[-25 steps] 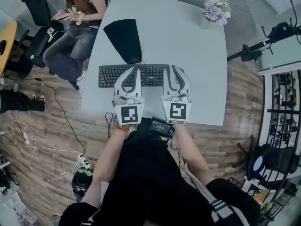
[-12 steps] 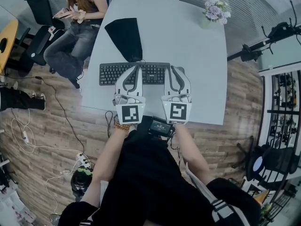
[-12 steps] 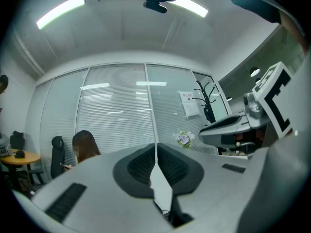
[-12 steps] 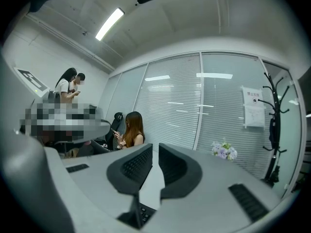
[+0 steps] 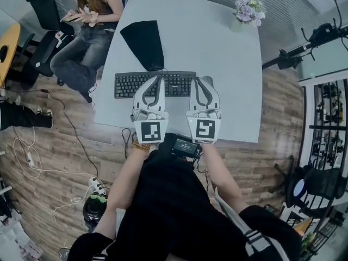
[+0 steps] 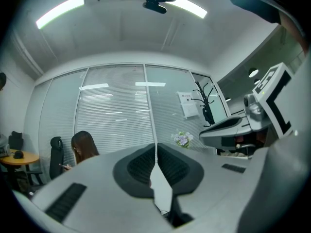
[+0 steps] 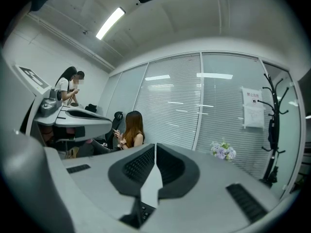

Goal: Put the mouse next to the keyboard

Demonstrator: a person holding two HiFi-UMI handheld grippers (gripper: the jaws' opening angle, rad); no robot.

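A black keyboard (image 5: 130, 84) lies across the near part of the white table (image 5: 234, 113). My left gripper (image 5: 161, 78) hovers over the keyboard's right half, shut with its pads (image 6: 146, 166) meeting and nothing between them. My right gripper (image 5: 197, 79) hangs at the keyboard's right end; its jaws have just been closing and are now shut on nothing. A few keyboard keys (image 7: 141, 212) show under the right gripper (image 7: 155, 152). The left gripper (image 6: 156, 154) points level across the table. I cannot make out the mouse in any view.
A black mat (image 5: 144, 42) lies beyond the keyboard. A vase of flowers (image 5: 248, 10) stands at the table's far right corner. A person (image 5: 89, 15) sits at the far left on an office chair. Cables and a power strip (image 5: 97, 186) lie on the wooden floor.
The right gripper's fingers have drawn together from a spread stance to touching. Both hands have stayed where they were over the keyboard.
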